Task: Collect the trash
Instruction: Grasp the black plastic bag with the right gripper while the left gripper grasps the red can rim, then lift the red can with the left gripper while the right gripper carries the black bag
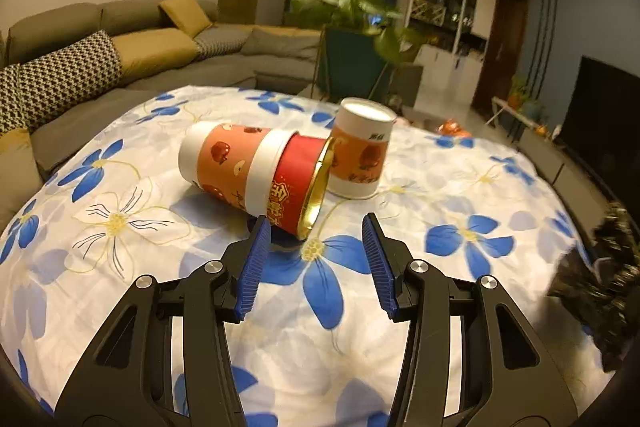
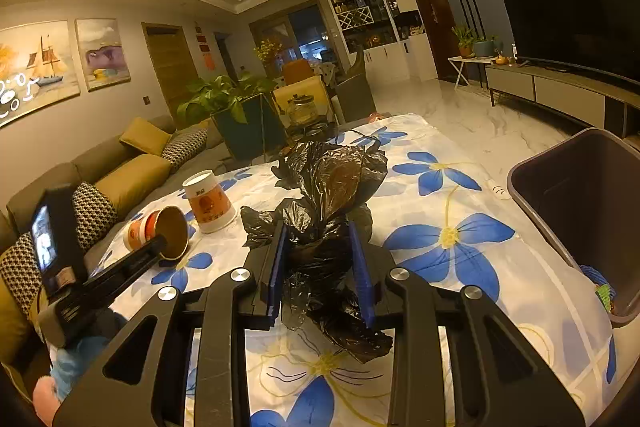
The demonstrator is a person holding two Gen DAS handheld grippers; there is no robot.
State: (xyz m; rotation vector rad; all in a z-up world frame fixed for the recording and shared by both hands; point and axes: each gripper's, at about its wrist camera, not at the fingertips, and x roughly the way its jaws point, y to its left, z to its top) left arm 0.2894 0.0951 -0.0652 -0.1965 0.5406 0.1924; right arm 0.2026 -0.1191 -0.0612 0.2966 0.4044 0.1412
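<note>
The toppled red-and-orange paper cup (image 1: 256,175) lies crosswise just ahead of the left gripper (image 1: 316,227), jaws spread, empty; right gripper (image 2: 320,227) clamps the crumpled black plastic bag (image 2: 328,195).

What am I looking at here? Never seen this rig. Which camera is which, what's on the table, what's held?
No robot arm: a person holds a two-finger gripper in each hand, with a fisheye camera on each looking forward along the jaws.

The left wrist view shows the left gripper, jaws open, at the mouth of a tipped-over cup, which has a gold inside. An upside-down cup stands just behind it.

The right wrist view shows the right gripper shut on a crumpled black trash bag. The left gripper shows at its left edge, beside the same two cups.

Everything sits on a table under a blue-flowered cloth. A dark bin lies tilted at the right edge of that view, with something small inside that is too unclear to name.
</note>
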